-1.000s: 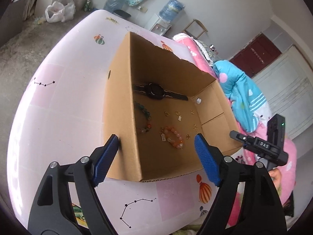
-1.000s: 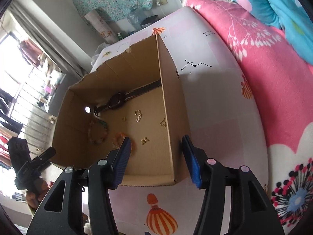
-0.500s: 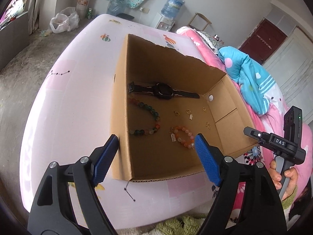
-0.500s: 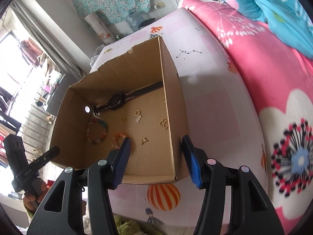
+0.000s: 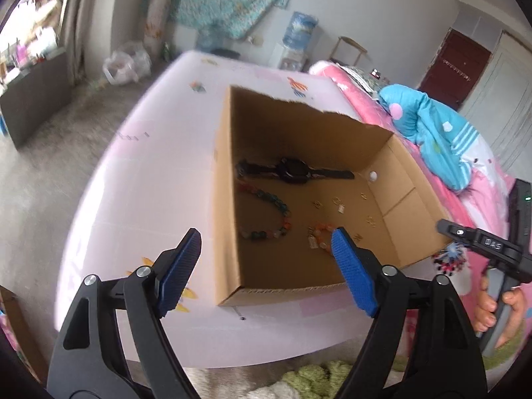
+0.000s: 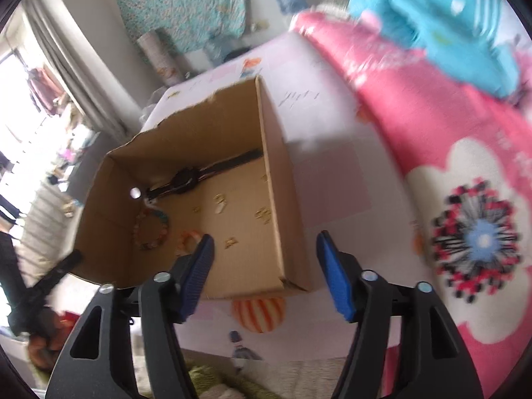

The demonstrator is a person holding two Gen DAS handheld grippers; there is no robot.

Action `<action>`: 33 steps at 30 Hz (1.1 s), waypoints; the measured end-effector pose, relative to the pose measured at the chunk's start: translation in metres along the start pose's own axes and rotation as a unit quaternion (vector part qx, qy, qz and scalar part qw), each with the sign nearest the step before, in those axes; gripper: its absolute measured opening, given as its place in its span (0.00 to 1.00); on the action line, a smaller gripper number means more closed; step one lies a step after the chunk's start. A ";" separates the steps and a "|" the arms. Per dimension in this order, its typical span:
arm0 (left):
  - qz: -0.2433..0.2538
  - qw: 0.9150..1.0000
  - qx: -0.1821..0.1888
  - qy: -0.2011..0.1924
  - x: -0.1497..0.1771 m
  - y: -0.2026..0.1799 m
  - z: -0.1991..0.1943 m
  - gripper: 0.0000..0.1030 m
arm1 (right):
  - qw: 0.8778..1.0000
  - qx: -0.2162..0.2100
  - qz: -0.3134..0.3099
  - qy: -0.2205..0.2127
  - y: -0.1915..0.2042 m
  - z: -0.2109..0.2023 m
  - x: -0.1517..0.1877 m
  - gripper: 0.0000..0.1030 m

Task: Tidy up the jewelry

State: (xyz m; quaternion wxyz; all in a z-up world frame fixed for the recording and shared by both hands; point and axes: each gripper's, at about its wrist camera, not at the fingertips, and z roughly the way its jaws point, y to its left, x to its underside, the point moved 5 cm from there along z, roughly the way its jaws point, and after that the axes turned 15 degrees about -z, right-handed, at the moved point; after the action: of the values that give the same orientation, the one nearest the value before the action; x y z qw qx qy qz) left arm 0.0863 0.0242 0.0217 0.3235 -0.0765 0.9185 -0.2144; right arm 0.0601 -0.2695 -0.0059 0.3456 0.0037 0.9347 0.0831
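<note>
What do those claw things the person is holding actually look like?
Each claw has two black plastic arms with triangular cut-outs and silver rivets, ending in ribbed blue pads. The right claw matches. Seen from the left camera, its black body bears white lettering and a green light.

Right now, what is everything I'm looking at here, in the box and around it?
Brown cardboard box: one, open-topped, on the pink patterned bedsheet.
Black wristwatch: one, lying flat at the box's far end.
Multicoloured bead bracelet: one, green and reddish, on the box floor below the watch.
Orange bead bracelet: one, near the blue pad.
Small gold charms: several, scattered on the box floor; exact count unclear.
Turquoise blanket: one, on the pink floral quilt.
Blue water bottle: one, by the far wall.
Left hand-held gripper: black, blue pads, open, empty.
Right hand-held gripper: same, open, empty.
</note>
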 end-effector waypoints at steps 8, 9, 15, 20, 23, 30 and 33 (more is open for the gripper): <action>0.035 0.995 -0.034 -0.089 0.005 -0.020 -0.048 0.91 | 0.989 0.112 -0.076 -0.065 0.038 -0.049 0.023 0.90; 0.038 0.994 -0.043 -0.096 0.005 -0.023 -0.049 0.91 | 0.988 0.114 -0.079 -0.067 0.043 -0.051 0.025 0.91; 0.053 0.988 -0.075 -0.123 0.012 -0.034 -0.055 0.92 | 0.988 0.102 -0.076 -0.084 0.067 -0.060 0.030 0.93; 0.060 0.988 -0.112 -0.090 0.015 -0.033 -0.046 0.92 | 0.987 0.100 -0.092 -0.082 0.090 -0.059 0.037 0.93; 0.045 0.991 -0.115 -0.060 0.021 -0.029 -0.037 0.92 | 0.988 0.105 -0.096 -0.059 0.097 -0.050 0.041 0.93; 0.026 0.989 -0.145 -0.003 0.039 -0.016 -0.018 0.92 | 0.991 0.103 -0.088 -0.007 0.095 -0.027 0.047 0.93; 0.020 0.989 -0.149 0.002 0.042 -0.012 -0.017 0.92 | 0.991 0.096 -0.092 0.006 0.097 -0.019 0.049 0.93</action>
State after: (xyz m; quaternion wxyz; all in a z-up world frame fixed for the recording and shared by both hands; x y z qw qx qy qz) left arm 0.0428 0.0075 0.0157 0.3108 -0.1052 0.9421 -0.0686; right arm 0.0059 -0.1739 -0.0081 0.3445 -0.0494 0.9367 -0.0392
